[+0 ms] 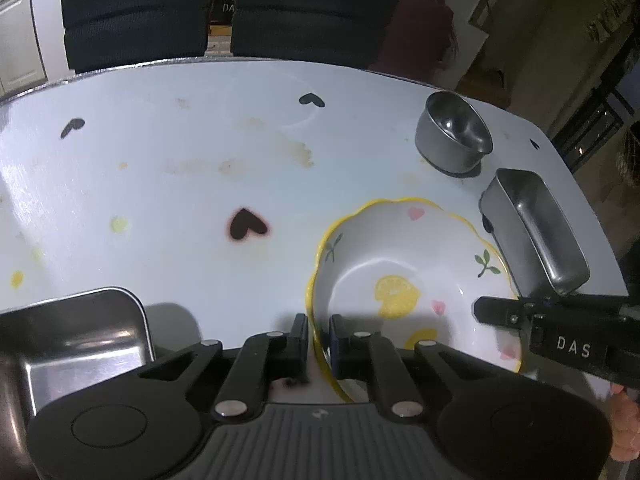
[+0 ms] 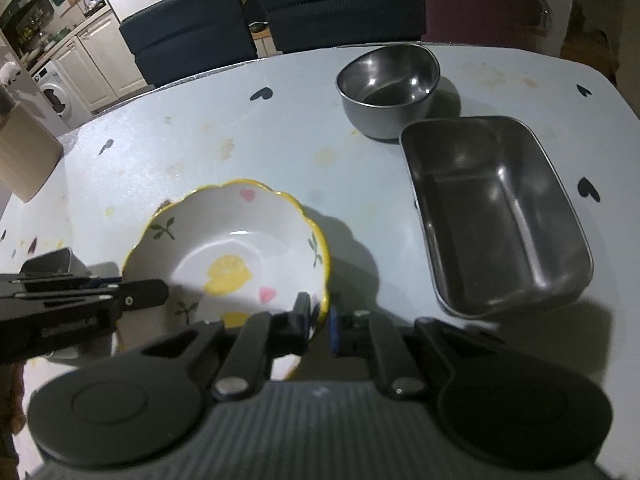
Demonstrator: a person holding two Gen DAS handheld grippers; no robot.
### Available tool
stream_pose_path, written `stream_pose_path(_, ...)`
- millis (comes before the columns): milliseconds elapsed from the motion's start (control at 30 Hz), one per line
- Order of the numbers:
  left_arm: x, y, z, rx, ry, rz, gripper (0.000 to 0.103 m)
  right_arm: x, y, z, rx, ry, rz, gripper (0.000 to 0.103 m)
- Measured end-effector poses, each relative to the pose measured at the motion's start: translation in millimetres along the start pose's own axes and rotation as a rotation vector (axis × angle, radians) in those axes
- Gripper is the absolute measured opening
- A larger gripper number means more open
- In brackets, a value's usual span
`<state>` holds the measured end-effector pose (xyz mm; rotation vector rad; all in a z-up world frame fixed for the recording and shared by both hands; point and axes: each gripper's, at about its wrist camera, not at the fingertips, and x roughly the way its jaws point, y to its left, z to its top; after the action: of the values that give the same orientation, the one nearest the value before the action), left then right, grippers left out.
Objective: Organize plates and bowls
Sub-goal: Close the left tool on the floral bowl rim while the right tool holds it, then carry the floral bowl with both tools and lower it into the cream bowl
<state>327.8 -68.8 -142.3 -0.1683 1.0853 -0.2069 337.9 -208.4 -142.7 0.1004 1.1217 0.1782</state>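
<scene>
A white ceramic bowl [image 1: 400,248] with a wavy yellow rim and lemon prints sits on the table, and both grippers hold it. My left gripper [image 1: 318,330] is shut on its left rim, one finger inside and one outside. In the right wrist view, my right gripper [image 2: 319,312] is shut on the near right rim of the same bowl [image 2: 240,232]. The right gripper [image 1: 500,312] reaches in from the right in the left wrist view. The left gripper [image 2: 160,292] comes in from the left in the right wrist view.
A round steel bowl [image 2: 386,84] and a rectangular steel tray [image 2: 496,216] stand to the right of the ceramic bowl. Another steel tray [image 1: 72,344] lies at the near left. The white table [image 1: 180,184] has heart marks and stains. Dark chairs [image 1: 136,12] line its far edge.
</scene>
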Motion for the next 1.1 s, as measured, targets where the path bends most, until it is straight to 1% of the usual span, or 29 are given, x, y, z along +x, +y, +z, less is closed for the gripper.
stream_pose_path(167, 0.7, 1.7, 1.5, 0.003, -0.01, -0.011, 0.01, 1.8, 0.0, -0.3, 0.017, -0.008, -0.005, 0.011)
stream_pose_path(233, 0.4, 0.1, 0.5, 0.009, -0.016, -0.002, 0.01, 2.5, -0.2, 0.4, 0.022, -0.008, -0.007, 0.011)
stream_pose_path(333, -1.1, -2.1, 0.0, 0.012, -0.021, 0.015, 0.01, 0.4, 2.9, -1.1, 0.005, -0.024, -0.017, 0.011)
stream_pose_path(400, -6.1, -2.5, 1.2, 0.007, -0.038, 0.017, 0.01, -2.6, 6.4, -0.5, -0.015, -0.042, -0.029, 0.01)
stream_pose_path(567, -32.1, -10.2, 4.3, 0.032, -0.104, 0.025, 0.01, -21.1, 8.3, 1.2, -0.024, -0.106, -0.02, 0.01)
stream_pose_path(733, -60.0, -17.3, -2.3, 0.046, -0.145, 0.021, 0.009, -44.9, 8.9, -2.6, -0.016, -0.145, -0.002, 0.01)
stream_pose_path(867, -82.0, -24.5, -14.9, 0.051, -0.169, 0.014, 0.009, -67.3, 11.9, -11.5, -0.03, -0.161, 0.006, 0.01)
stream_pose_path(1100, -117.5, -33.7, -42.3, 0.051, -0.212, -0.001, 0.009, -104.2, 14.9, -33.9, -0.004, -0.199, 0.008, 0.009)
